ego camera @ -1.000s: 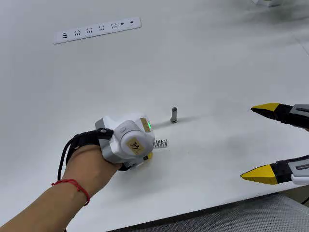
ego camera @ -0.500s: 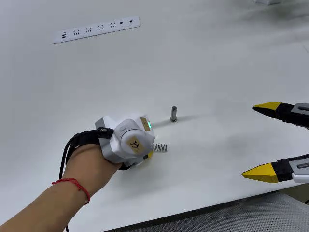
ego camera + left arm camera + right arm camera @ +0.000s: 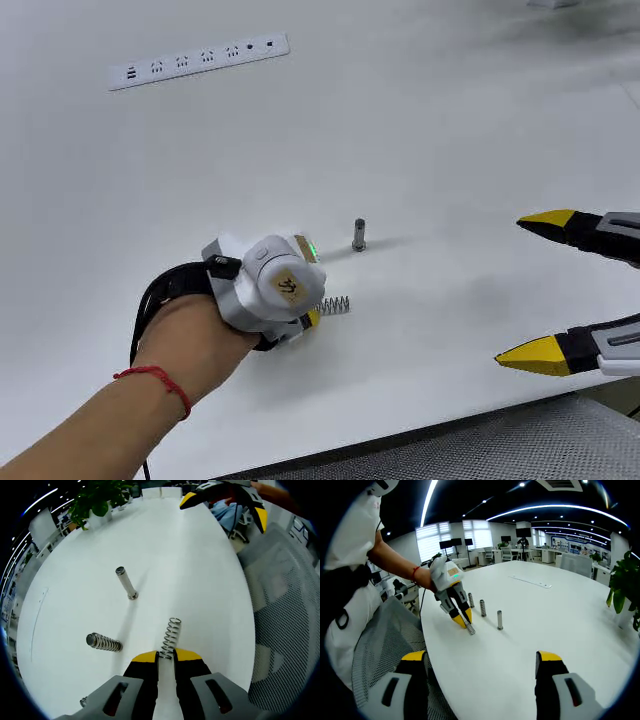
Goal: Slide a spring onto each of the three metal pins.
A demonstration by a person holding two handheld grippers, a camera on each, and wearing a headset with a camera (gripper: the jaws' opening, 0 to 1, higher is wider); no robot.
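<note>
My left gripper [image 3: 314, 313] is shut on one end of a small coil spring [image 3: 334, 305] that lies low over the white table. In the left gripper view the spring [image 3: 169, 637] sticks out forward from the shut yellow tips [image 3: 166, 655]. A bare metal pin [image 3: 125, 583] stands just beyond it, also seen as the pin [image 3: 359, 235] in the head view. Another pin wearing a spring [image 3: 104, 642] stands to the left. In the right gripper view two sprung pins [image 3: 482, 608] stand beside the bare pin [image 3: 499, 620]. My right gripper [image 3: 509, 290] hangs open at the right, away from them.
A white power strip [image 3: 197, 62] lies at the far left of the table [image 3: 450, 120]. A grey mesh chair [image 3: 480, 450] sits under the near table edge. A potted plant [image 3: 92, 505] stands at the table's far end.
My left gripper has shifted slightly with the spring, which now sits a little nearer the table's front edge. The right gripper has hardly moved.
</note>
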